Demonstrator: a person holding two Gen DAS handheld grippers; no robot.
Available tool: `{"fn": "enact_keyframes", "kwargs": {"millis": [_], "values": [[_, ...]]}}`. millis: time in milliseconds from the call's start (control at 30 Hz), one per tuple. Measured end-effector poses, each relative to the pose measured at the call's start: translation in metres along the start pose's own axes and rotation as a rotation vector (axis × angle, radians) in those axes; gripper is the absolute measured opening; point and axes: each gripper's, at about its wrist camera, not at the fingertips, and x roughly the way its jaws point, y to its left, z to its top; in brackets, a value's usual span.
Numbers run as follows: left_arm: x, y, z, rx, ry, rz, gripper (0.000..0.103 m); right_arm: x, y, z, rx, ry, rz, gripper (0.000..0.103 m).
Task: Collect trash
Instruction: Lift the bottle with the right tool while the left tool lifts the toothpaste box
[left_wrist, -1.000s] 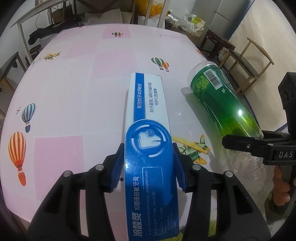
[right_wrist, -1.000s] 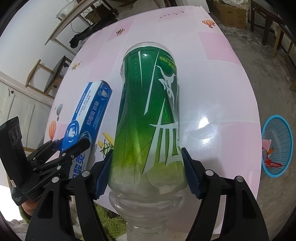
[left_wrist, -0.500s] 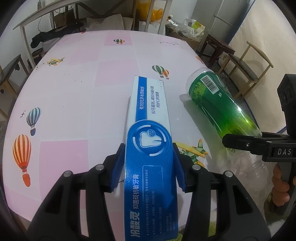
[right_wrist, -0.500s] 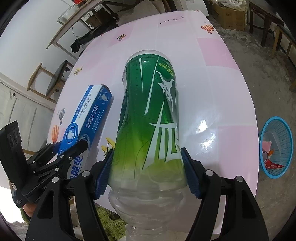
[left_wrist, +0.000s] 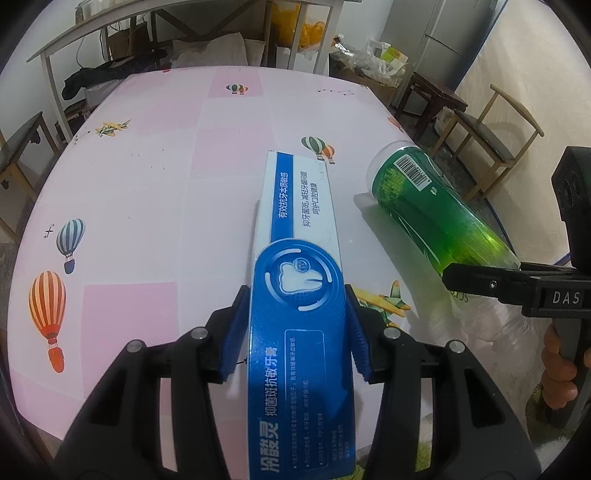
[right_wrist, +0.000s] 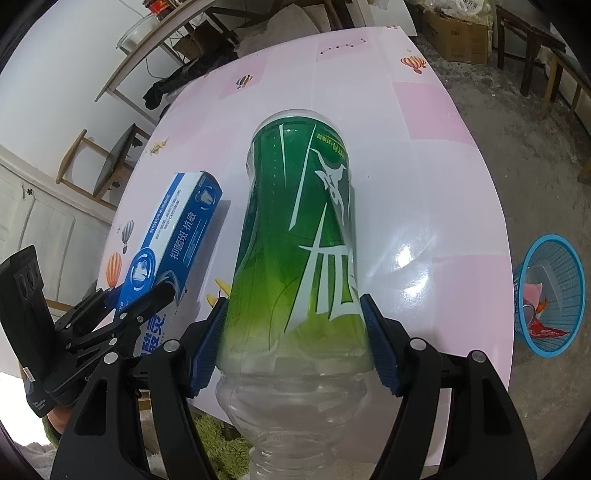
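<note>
Left wrist view: the left hand-held gripper (left_wrist: 295, 332) is clamped on a blue and white toothpaste box (left_wrist: 301, 295), its blue pads (left_wrist: 234, 336) pressing both long sides near the box's middle, so the jaws stand about half apart. The box points away along the pink surface (left_wrist: 147, 184), which is printed with balloons and little planes; whether its far end touches the surface or hangs just above it is hard to tell from this angle. To the right, the right hand-held gripper (left_wrist: 480, 282) grips a green-labelled plastic bottle (left_wrist: 424, 206) that slants out over the surface's edge, and fingers of the person's hand (left_wrist: 557, 373) wrap that tool's handle.

Right wrist view: the right hand-held gripper (right_wrist: 293, 347) has its jaws set wide and closed on the bottle (right_wrist: 299, 251), pads against the lower end of the green label, the clear neck end toward the camera. The toothpaste box (right_wrist: 173, 243) sits in the left hand-held gripper (right_wrist: 147, 299) just beside it. On the floor to the right stands a blue mesh basket (right_wrist: 569, 295) holding some scraps.
</note>
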Motion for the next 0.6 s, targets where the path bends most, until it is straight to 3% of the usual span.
{"fn": "enact_keyframes", "kwargs": {"millis": [600], "values": [[-0.011, -0.002, 0.001, 0.004, -0.024, 0.001, 0.046, -0.010, -0.001, 0.000, 0.006, -0.034, 0.006, 0.068]]}}
